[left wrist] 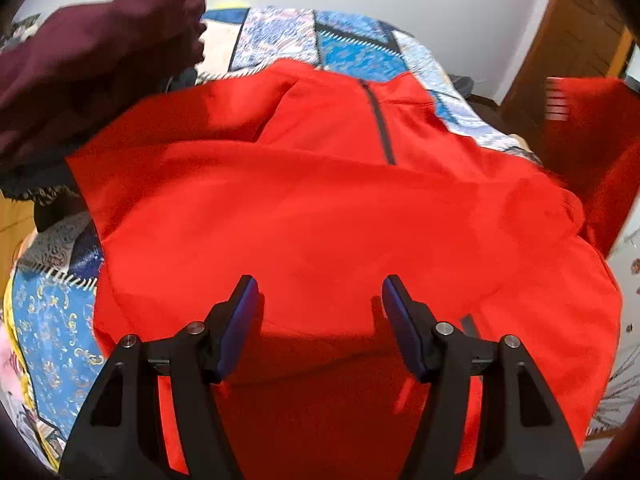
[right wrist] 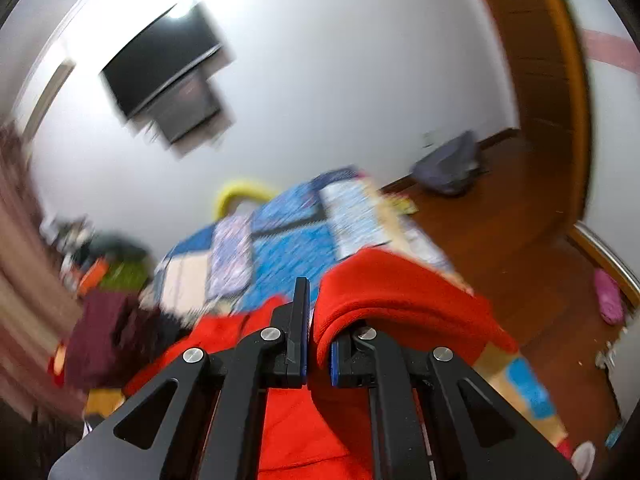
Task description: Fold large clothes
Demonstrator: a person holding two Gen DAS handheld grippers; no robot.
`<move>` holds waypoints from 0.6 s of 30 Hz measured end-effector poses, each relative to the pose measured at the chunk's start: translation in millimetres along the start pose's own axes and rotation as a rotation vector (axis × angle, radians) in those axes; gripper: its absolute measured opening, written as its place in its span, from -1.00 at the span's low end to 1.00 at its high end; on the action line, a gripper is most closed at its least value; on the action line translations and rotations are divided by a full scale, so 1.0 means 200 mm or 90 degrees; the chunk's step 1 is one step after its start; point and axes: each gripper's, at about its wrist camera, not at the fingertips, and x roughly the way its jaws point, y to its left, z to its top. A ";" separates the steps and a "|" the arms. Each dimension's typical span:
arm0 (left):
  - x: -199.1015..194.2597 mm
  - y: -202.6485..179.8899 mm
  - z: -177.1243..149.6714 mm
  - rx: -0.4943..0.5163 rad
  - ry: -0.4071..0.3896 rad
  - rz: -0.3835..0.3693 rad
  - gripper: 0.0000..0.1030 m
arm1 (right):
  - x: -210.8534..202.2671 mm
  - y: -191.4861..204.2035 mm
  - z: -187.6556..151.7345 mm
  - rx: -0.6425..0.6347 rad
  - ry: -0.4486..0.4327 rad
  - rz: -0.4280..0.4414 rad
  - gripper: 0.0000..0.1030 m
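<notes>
Your bright red zip-neck pullover [left wrist: 320, 208] lies spread across the bed, covering most of the blue and white patchwork quilt [left wrist: 352, 44] beneath it. Its dark short zipper [left wrist: 380, 124] runs down from the collar at the far side of the cloth, and the near hem sits under your left tool.

Your left gripper [left wrist: 320, 300] hangs above the near part of the red cloth with its jaws standing apart. The blue-faced pads [left wrist: 240, 320] hold nothing between them; only the flat red fabric shows in the gap below.

Your right gripper [right wrist: 310, 300] is clamped together, and a thick fold of the red pullover [right wrist: 400, 292] is pinched between its jaws. The cloth bulges out over the right-hand finger and drapes down past it. In the left wrist view, a stretch of the same red fabric with white stripes [left wrist: 556, 100] stands raised at the far right edge, above the bed.

A heap of dark maroon cloth [left wrist: 92, 60] sits at the far left of the bed, beside the pullover's shoulder. In the right wrist view, which is blurred, a black wall-mounted screen [right wrist: 160, 68] hangs on the white wall, a wooden floor [right wrist: 500, 232] runs to the right of the bed, and a grey bag [right wrist: 452, 164] lies on it near the wall.
</notes>
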 end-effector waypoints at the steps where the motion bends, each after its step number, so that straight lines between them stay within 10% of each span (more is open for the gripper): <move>1: -0.02 -0.01 -0.01 0.009 -0.005 0.000 0.23 | 0.05 0.05 -0.03 -0.013 0.020 0.014 -0.87; 9: -0.13 -0.08 -0.07 0.055 -0.021 -0.013 0.23 | 0.49 0.17 -0.50 -0.066 0.248 0.012 -0.86; 18: -0.13 -0.07 -0.10 0.048 -0.018 -0.014 0.23 | 0.48 0.18 -0.62 -0.101 0.334 -0.024 -0.79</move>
